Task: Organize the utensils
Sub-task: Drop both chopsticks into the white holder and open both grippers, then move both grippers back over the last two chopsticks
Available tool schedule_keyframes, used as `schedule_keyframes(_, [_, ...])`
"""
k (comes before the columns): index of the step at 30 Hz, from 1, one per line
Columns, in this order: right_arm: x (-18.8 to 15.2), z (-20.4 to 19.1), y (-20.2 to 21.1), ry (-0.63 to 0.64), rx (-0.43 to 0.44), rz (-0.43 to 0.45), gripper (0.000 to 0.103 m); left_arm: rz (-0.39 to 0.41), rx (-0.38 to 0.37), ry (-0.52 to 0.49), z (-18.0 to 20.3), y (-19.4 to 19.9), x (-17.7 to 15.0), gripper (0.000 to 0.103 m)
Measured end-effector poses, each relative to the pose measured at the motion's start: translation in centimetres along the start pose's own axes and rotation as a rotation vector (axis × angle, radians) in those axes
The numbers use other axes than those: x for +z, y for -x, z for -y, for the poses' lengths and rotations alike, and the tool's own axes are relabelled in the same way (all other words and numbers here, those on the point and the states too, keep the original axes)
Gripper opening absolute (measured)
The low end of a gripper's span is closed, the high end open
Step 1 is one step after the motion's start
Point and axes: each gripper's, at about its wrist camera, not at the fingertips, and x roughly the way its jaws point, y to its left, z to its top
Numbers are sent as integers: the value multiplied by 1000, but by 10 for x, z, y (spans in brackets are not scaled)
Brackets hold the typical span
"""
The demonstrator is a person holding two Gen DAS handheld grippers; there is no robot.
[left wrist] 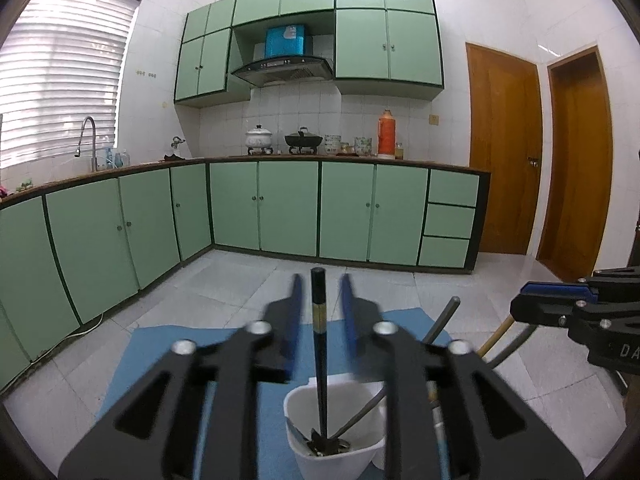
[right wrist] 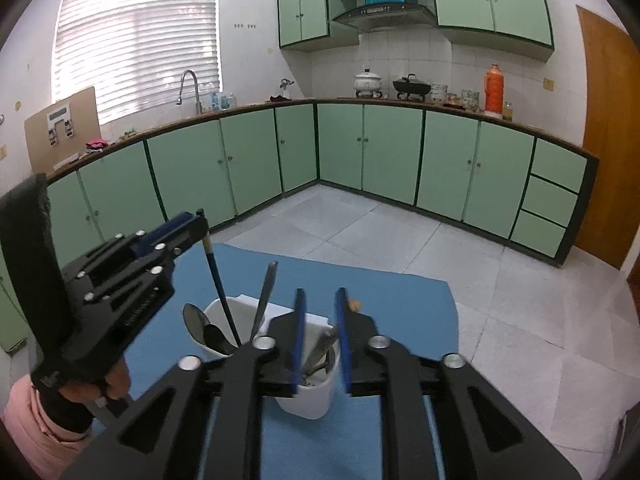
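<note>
Hiding chopstick (left wrist: 319, 344) tip: white holder (left wrist: 298, 408) wall.

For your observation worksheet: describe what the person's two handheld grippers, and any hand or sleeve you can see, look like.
Both grippers are matte black, angular linkage frames with triangular cut-outs and round silver bolt heads. Each carries two flat blue finger pads: left gripper, right gripper. Pale lettering marks the left gripper's body. The left hand grips a black handle, its pink sleeve ending in a dark cuff. No cables are visible.
</note>
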Motion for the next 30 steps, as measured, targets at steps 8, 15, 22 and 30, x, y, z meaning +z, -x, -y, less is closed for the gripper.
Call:
schedule_keyframes(8, [-11, -5, 33, 42, -97, 106, 69, 64, 5, 4, -2, 40, -1, 70])
schedule_keyframes(15, [-37, -7, 58, 38, -133, 159, 86, 84, 11, 10, -1, 79, -15, 90])
schedule_keyframes(22, [-69, -6, 74, -6, -156, 191, 94, 63, 14, 17, 0, 110, -38, 95])
schedule_keyframes(30, [-113, -9, 82, -56, -158, 164, 96, 15, 23, 8, 3, 139, -73, 96])
